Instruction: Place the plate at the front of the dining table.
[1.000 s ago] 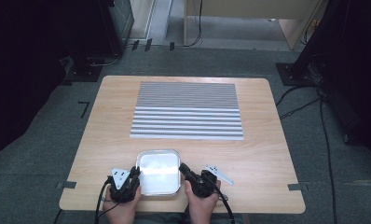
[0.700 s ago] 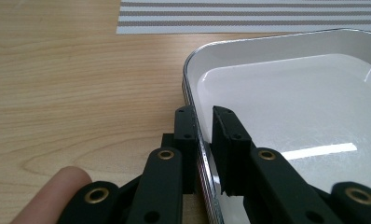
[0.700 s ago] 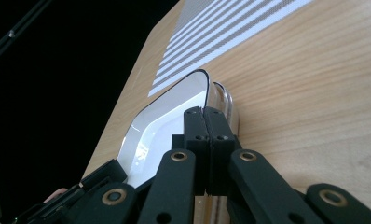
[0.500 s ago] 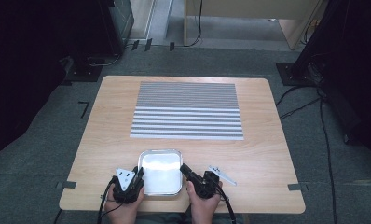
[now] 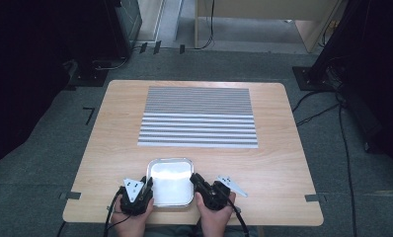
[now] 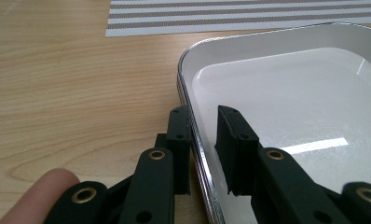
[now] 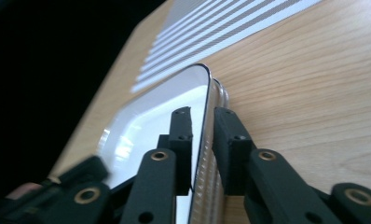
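A shallow silver tray [image 5: 171,160] with a white inside lies near the table's front edge. My left gripper [image 5: 147,183] straddles its left rim. In the left gripper view the rim of the tray [image 6: 286,93] runs between the jaws of the left gripper [image 6: 203,112], with a gap beside the inner jaw. My right gripper [image 5: 193,178] straddles the right rim. There the ribbed wall of the tray [image 7: 151,116] stands between the jaws of the right gripper [image 7: 202,112], which do not press on it. Both pairs of jaws have just been opening, and the tray rests on the table.
A grey and white striped mat [image 5: 198,116] lies across the middle of the wooden table [image 5: 283,163], just beyond the tray. Bare wood shows left and right of the tray. Dark equipment and cables stand on the floor around the table.
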A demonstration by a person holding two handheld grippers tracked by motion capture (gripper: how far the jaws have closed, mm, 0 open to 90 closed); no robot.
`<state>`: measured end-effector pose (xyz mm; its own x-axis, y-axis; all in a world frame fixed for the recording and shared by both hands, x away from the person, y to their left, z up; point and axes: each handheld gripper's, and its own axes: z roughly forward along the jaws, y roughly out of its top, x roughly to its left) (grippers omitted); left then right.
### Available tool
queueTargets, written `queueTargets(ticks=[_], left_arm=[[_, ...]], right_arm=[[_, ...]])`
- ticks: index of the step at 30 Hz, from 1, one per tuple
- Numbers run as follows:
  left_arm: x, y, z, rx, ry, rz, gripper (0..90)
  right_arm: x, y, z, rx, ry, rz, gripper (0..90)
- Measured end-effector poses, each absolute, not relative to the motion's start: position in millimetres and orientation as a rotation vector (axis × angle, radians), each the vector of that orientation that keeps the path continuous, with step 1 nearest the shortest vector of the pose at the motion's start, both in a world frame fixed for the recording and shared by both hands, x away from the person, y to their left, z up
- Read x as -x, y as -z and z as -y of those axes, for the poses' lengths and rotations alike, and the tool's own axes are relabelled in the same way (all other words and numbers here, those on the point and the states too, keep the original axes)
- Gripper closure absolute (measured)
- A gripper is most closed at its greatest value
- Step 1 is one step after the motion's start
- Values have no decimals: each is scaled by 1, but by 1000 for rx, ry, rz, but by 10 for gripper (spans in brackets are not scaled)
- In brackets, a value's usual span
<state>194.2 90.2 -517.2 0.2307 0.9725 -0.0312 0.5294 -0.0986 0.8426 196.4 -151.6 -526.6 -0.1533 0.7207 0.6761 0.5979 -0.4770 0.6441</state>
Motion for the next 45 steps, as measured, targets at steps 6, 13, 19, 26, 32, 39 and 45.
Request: queueTargets(ticks=[6,13,19,26,32,39,45], left_arm=[[-194,517,-90,-1738,-736,-1398,751],[-193,518,-90,-1734,-731,-1393,727],[-193,518,-89,-1738,-736,-1385,723],[-193,518,-89,-1740,-745,-1391,665],[-187,512,-86,-1685,-700,-1377,594],[-182,507,-68,-1707,-714,-1351,649],[-188,511,-65,-1692,-640,-1393,693]], right_arm=[[-188,522,129,-1796,-1462,-1591,864],[-186,520,115,-1740,-1318,-1576,877],[-187,520,113,-1729,-1290,-1557,896],[-190,517,119,-1777,-1346,-1500,900],[-189,512,130,-1804,-1371,-1436,900],[-188,515,141,-1853,-1393,-1386,900],[-186,517,145,-1869,-1427,-1366,900]])
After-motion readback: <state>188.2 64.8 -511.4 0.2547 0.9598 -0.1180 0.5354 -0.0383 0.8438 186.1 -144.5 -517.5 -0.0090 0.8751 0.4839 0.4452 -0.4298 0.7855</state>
